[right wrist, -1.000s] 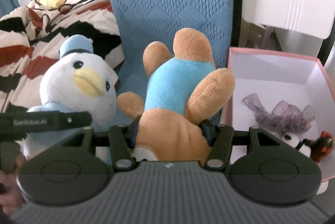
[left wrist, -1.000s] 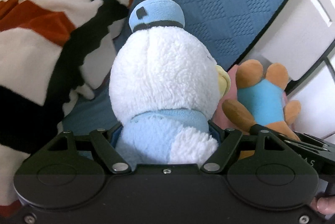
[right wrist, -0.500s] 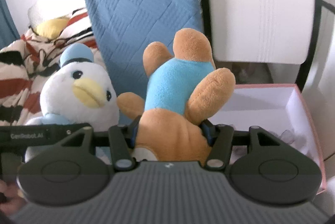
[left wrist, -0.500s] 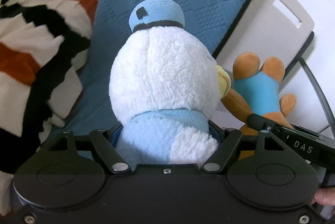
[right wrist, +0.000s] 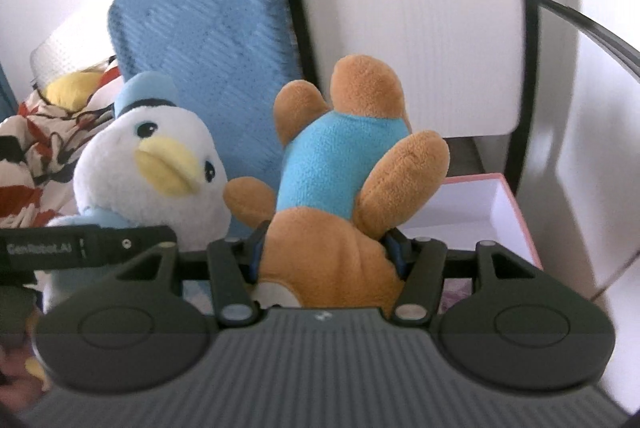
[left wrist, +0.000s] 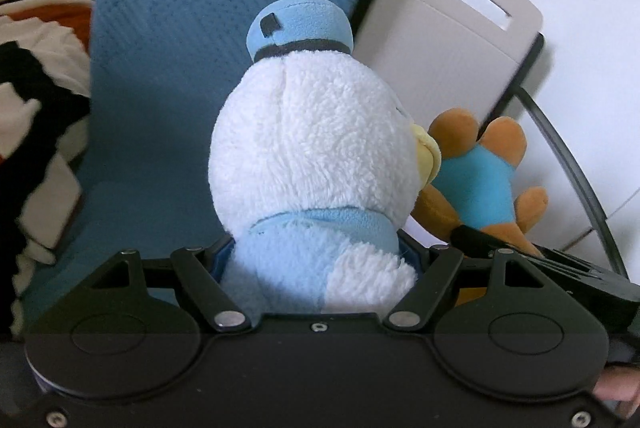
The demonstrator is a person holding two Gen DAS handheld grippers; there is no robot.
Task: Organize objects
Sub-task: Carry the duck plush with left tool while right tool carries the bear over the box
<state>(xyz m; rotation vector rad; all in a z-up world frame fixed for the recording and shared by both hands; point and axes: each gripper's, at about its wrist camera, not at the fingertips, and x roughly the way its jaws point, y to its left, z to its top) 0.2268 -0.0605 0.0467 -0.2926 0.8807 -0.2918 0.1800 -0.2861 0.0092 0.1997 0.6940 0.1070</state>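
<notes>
My left gripper (left wrist: 320, 260) is shut on a white plush duck (left wrist: 312, 148) with a light blue cap, held upright with its back to the camera. The duck also shows in the right wrist view (right wrist: 156, 172), at the left. My right gripper (right wrist: 326, 252) is shut on a brown plush bear in a blue shirt (right wrist: 340, 164), held upside down. The bear also shows in the left wrist view (left wrist: 480, 172), right of the duck. The two toys are side by side, close together.
A blue quilted cushion (right wrist: 208, 24) and a white chair back (right wrist: 412, 32) stand behind the toys. A pink-rimmed white box (right wrist: 508, 204) lies low on the right. A striped blanket (left wrist: 36, 76) lies to the left.
Both grippers have risen with their toys. The cushion and chair back have dropped lower in both views, and the box has sunk towards the bottom right of the right wrist view.
</notes>
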